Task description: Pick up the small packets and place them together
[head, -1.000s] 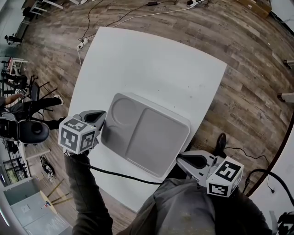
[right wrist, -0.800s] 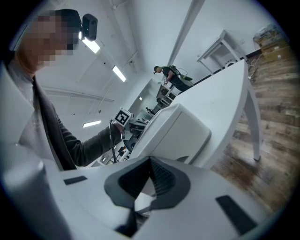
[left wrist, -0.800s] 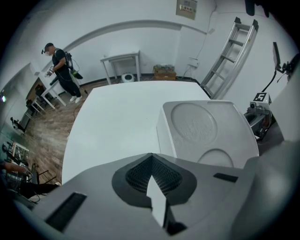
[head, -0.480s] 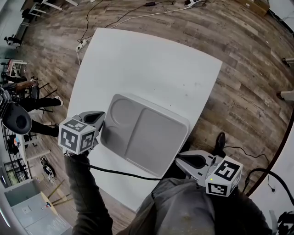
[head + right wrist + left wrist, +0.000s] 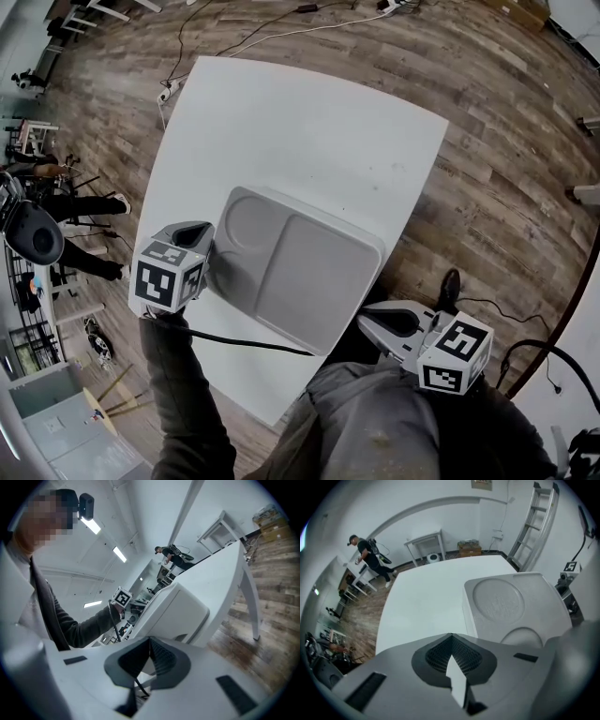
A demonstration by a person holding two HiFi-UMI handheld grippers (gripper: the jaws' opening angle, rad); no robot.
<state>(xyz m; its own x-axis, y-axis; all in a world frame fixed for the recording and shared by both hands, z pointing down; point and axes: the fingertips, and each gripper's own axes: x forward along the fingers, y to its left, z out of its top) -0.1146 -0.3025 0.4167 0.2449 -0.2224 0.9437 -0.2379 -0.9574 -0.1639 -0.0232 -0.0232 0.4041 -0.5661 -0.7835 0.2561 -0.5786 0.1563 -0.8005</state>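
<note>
Lower left of the head view, the left gripper (image 5: 194, 234) points steeply down just beside the grey tray (image 5: 319, 281), jaws pinched together on nothing. The tray sits mid-frame on the white table (image 5: 281, 122), compartments bare, probably meant as the gathering spot. Lower right, the right gripper (image 5: 375, 325) hangs off the table's near edge, jaws likewise closed and empty. No small packets show in any view, so both seem parked, waiting

tray (image 5: 314, 281): grey, on white table (image 5: 281, 131) | floor (image 5: 506, 141): wood planks
</note>
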